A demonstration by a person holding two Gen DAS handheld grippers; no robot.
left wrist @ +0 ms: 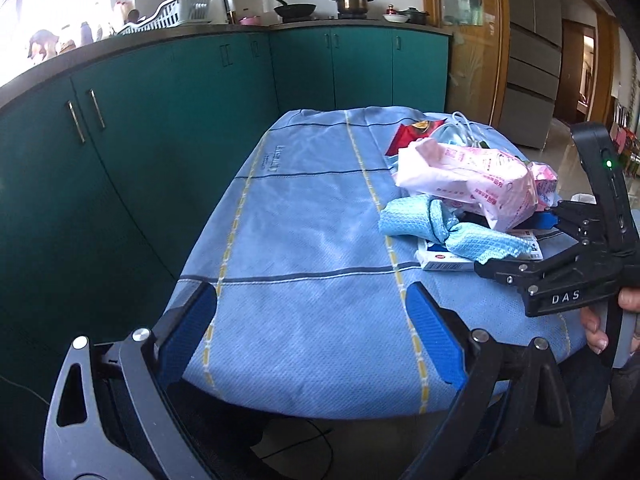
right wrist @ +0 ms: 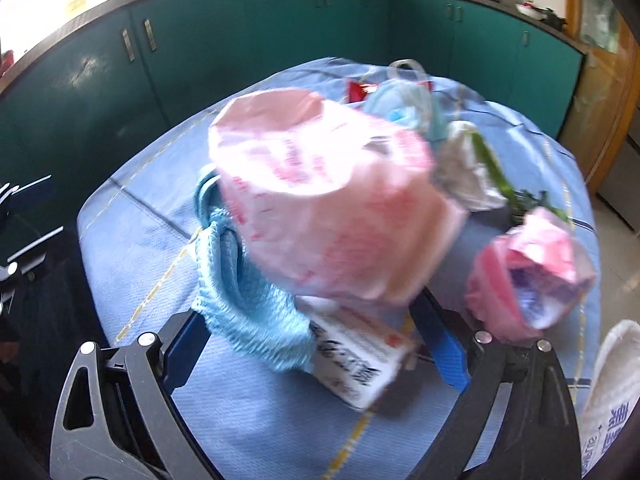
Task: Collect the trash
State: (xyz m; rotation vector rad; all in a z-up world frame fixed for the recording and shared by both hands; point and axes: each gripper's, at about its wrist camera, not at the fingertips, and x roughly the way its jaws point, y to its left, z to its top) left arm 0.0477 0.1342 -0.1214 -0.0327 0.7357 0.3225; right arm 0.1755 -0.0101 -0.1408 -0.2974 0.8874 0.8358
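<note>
showing a heap of trash on the right half of a table draped in a light blue woven cloth with yellow dashed stripes and dark grid lines. topmost lies a large crinkled pink-and-white plastic wrapper, glossy and printed in red; under it, a knotted light blue waffle-textured rag rests across a flat white cardboard box with blue print. farther back sit a red foil packet and a thin clear plastic bag. a smaller crumpled pink wrapper, white crumpled paper and a green leafy stem lie at the right edge. the left gripper, blue ribbed pads spread wide and grasping nothing, hovers at the near table edge over bare cloth. the right gripper, held by a hand, stands released, its pads flanking the box, rag and large wrapper; contact cannot be told, as that view is blurred. teal cabinet doors with metal handles curve behind the table under a dark counter bearing a pan, a steel pot and a dish rack. the left half of the cloth lies open.
</note>
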